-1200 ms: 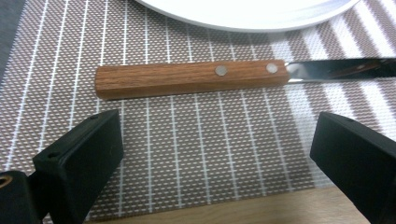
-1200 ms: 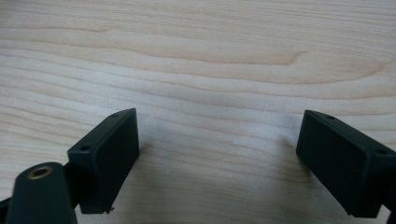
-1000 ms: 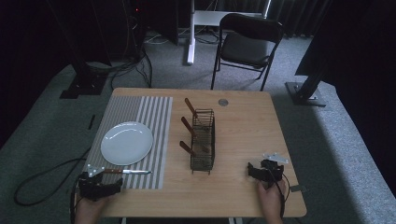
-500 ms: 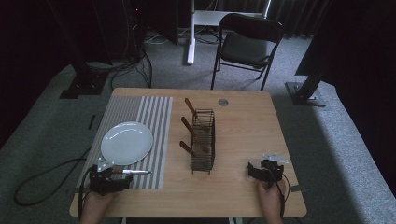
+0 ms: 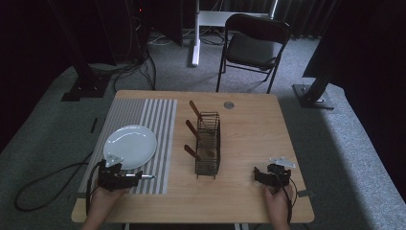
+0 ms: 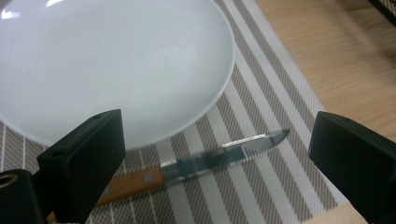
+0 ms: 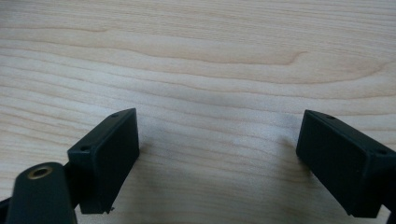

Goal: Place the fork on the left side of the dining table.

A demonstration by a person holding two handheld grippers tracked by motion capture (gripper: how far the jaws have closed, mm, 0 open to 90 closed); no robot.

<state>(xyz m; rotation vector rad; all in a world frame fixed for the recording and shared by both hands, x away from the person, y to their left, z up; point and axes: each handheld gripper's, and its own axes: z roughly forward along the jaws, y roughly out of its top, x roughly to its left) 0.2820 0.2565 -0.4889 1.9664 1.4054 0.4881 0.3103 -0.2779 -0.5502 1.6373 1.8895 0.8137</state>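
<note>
Hovering over knife (image 6: 205,161) beside white plate (image 6: 112,65), left gripper (image 6: 215,154) wide open, empty; right gripper (image 7: 219,163) same, over table (image 7: 210,60). No readable writing.

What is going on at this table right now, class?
A person sits at a wooden table with a gripper in each hand. The left gripper, jaws open, hangs over a wooden-handled knife that lies on a striped placemat beside a white plate; it has not closed on it. The right gripper rests open over bare wood. A wire basket in the middle holds more wooden-handled utensils.
</note>
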